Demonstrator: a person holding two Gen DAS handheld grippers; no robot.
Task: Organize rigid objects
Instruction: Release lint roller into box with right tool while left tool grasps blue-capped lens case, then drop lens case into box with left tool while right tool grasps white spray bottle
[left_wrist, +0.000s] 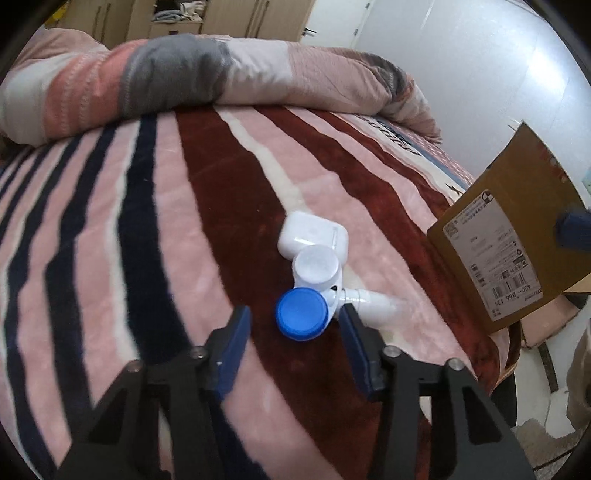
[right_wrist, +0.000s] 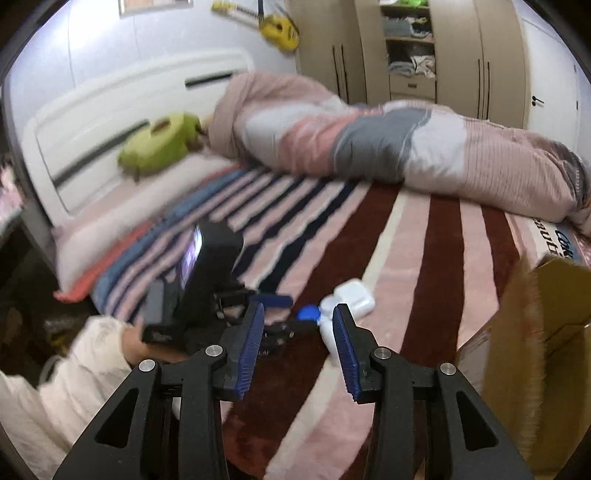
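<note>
- Bed (left_wrist: 155, 229) with striped blanket, one rolled duvet (left_wrist: 184, 74) at the back.
- Three small items clustered mid-blanket, touching: one white case (left_wrist: 314, 236), one white bottle (left_wrist: 318, 266), one blue cap (left_wrist: 301, 313).
- One cardboard box (left_wrist: 509, 236) at the right edge.
- Left gripper (left_wrist: 293, 317): jaws wide, flanking the cap.
- Right gripper (right_wrist: 298, 325): jaws wide, empty.

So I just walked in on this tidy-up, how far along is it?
Nothing looks put away yet. The left gripper is open around the blue-capped bottle; the right gripper is open and empty. The white case, white-capped bottle and spray bottle lie on the blanket beside the cardboard box.
</note>
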